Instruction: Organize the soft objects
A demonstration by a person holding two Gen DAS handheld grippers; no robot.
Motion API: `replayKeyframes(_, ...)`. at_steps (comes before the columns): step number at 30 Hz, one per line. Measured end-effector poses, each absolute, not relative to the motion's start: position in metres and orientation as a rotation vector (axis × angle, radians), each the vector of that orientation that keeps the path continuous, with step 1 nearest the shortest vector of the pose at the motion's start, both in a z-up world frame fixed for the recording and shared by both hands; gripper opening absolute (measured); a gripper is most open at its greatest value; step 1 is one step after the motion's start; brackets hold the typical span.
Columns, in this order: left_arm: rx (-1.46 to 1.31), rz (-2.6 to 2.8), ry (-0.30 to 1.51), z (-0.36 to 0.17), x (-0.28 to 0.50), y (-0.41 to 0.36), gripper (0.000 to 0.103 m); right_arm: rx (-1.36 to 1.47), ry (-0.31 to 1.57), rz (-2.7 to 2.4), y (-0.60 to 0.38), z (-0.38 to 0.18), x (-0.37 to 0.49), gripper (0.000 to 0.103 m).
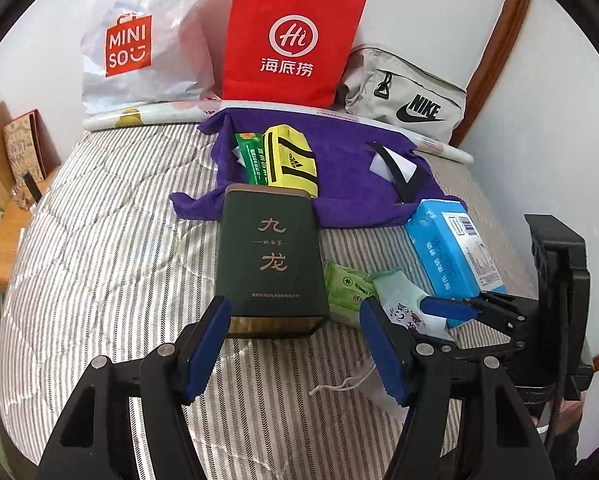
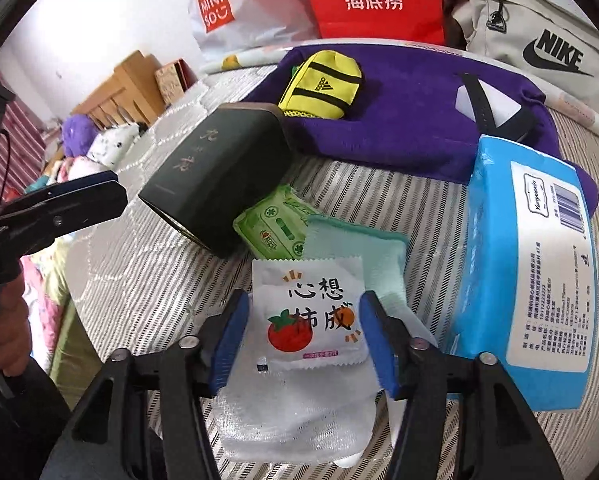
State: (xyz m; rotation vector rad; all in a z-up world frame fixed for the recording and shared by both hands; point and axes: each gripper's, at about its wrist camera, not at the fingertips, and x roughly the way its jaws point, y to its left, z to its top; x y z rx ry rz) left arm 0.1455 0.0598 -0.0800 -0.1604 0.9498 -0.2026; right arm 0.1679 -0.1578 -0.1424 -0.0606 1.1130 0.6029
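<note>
Currently, notes by item.
Left gripper point(image 1: 295, 344): jaws apart, nothing held; dark green tin point(image 1: 269, 258) stands just ahead, centre frame.
Right gripper point(image 2: 301, 334): jaws spread, white tomato-print sachet point(image 2: 313, 316) lying between pads, lower centre, not visibly pinched.
Blue tissue pack point(image 2: 531, 264): right side.
Purple towel point(image 2: 411, 120): upper centre, yellow pouch point(image 2: 321, 84) resting on it.

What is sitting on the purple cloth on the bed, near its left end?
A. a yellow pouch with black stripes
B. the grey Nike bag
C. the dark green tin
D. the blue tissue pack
A: the yellow pouch with black stripes lies on the purple cloth, while the other three lie off it or at its edge.
</note>
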Motion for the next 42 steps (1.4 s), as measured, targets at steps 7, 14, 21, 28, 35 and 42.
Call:
replayKeyframes(7,-0.204,-0.238,0.957,-0.089,0.146,0.067,0.065,-0.196,1.139,0.487,-0.141,-0.154,0.168,0.066)
replayKeyframes(14,-0.261,-0.273,0.968,-0.100,0.143,0.079,0.065,-0.189,1.177,0.475,-0.143,-0.156,0.170,0.034)
replayKeyframes(21,-0.255,-0.285,0.968,-0.103,0.138,0.079,0.065,-0.087,1.156,0.506,-0.163,-0.136,0.163,0.026)
replayKeyframes(28,-0.252,-0.296,0.984,-0.106,0.132,0.074,0.065,-0.044,1.172,0.506,-0.174,-0.138,0.156,0.026)
replayKeyframes(35,-0.243,-0.290,0.990,-0.106,0.131,0.072,0.065,0.028,1.096,0.494,-0.182,-0.129,0.162,0.012)
replayKeyframes(42,-0.244,-0.287,1.002,-0.109,0.130,0.071,0.065,0.007,1.057,0.489,-0.179,-0.130,0.166,0.004)
